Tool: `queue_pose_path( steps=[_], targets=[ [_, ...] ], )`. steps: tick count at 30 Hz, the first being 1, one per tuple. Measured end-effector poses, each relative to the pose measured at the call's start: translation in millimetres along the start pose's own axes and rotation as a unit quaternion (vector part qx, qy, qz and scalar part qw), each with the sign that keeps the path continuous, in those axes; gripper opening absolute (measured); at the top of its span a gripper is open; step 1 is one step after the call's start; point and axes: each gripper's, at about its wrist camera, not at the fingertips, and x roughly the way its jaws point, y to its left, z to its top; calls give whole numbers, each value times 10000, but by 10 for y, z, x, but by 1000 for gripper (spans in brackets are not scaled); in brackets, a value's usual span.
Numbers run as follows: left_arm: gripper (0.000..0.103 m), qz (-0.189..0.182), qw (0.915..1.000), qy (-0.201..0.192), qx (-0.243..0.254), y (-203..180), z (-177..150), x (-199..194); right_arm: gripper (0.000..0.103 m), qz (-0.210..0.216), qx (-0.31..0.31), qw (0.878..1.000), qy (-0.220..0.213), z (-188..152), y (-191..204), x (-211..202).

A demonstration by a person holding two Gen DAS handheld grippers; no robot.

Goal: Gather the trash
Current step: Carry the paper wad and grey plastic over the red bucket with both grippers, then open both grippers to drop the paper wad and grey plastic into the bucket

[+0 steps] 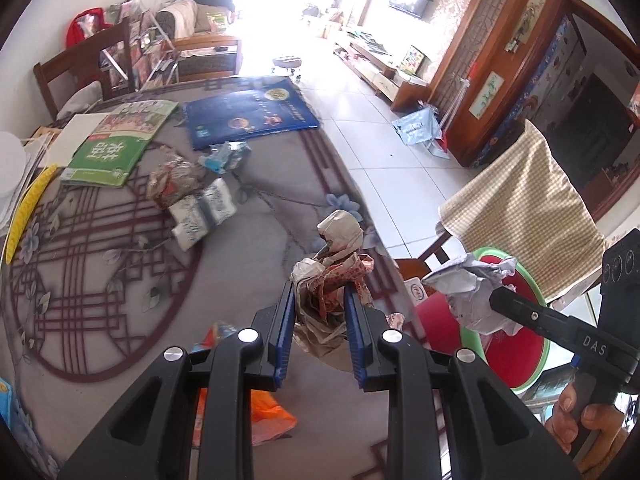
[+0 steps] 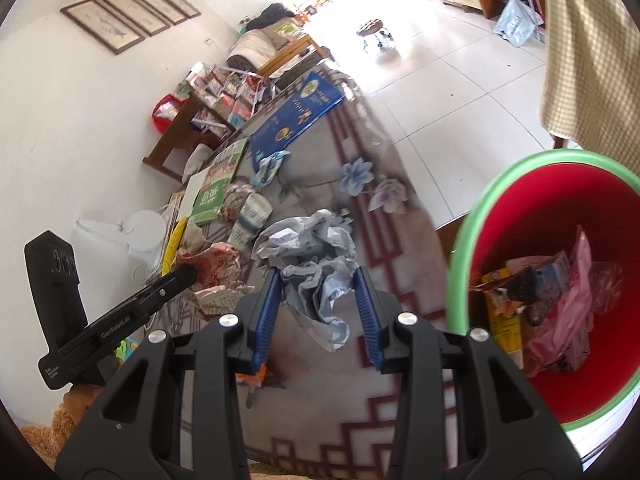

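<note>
My left gripper [image 1: 319,290] is shut on a crumpled red-and-white wrapper [image 1: 334,276] and holds it above the table's right edge. My right gripper [image 2: 316,276] is shut on a crumpled grey-white paper [image 2: 310,248], held above the table beside the red bin with a green rim [image 2: 464,248]; the same paper [image 1: 468,292] shows over the bin [image 1: 520,344] in the left wrist view. The bin holds several wrappers [image 2: 540,304]. More crumpled trash [image 1: 188,192] lies mid-table, with a blue-white wrapper [image 1: 224,156] behind it.
A grey patterned tablecloth [image 1: 120,264] covers the table. A green book [image 1: 116,140], a blue folder [image 1: 248,112] and a yellow strip [image 1: 28,204] lie at the back and left. An orange bag [image 1: 264,412] lies under my left gripper. A chair with checked cloth [image 1: 520,204] stands behind the bin.
</note>
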Motion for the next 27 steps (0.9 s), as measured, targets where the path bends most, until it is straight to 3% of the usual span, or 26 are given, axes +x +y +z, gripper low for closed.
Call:
queue_pose_path(
  steps=[4, 11, 18, 22, 27],
  targets=[
    [22, -197, 9996, 96, 199, -248, 37, 109, 37, -152, 222, 9995, -160, 28, -265, -170],
    [22, -938, 9919, 363, 777, -919, 100, 388, 37, -605, 735, 9938, -581, -18, -786, -620],
    [22, -1666, 9714, 621, 1573, -1797, 100, 592, 38, -1067, 1324, 9800, -1034, -171, -1274, -1131],
    [22, -1883, 9605, 682, 1931, -2158, 57, 622, 38, -1280, 1585, 9715, -1212, -243, -1461, -1334],
    [22, -2036, 9532, 797, 2088, -2377, 20, 683, 38, -1438, 1763, 9649, -1309, -330, -1609, -1492]
  ],
)
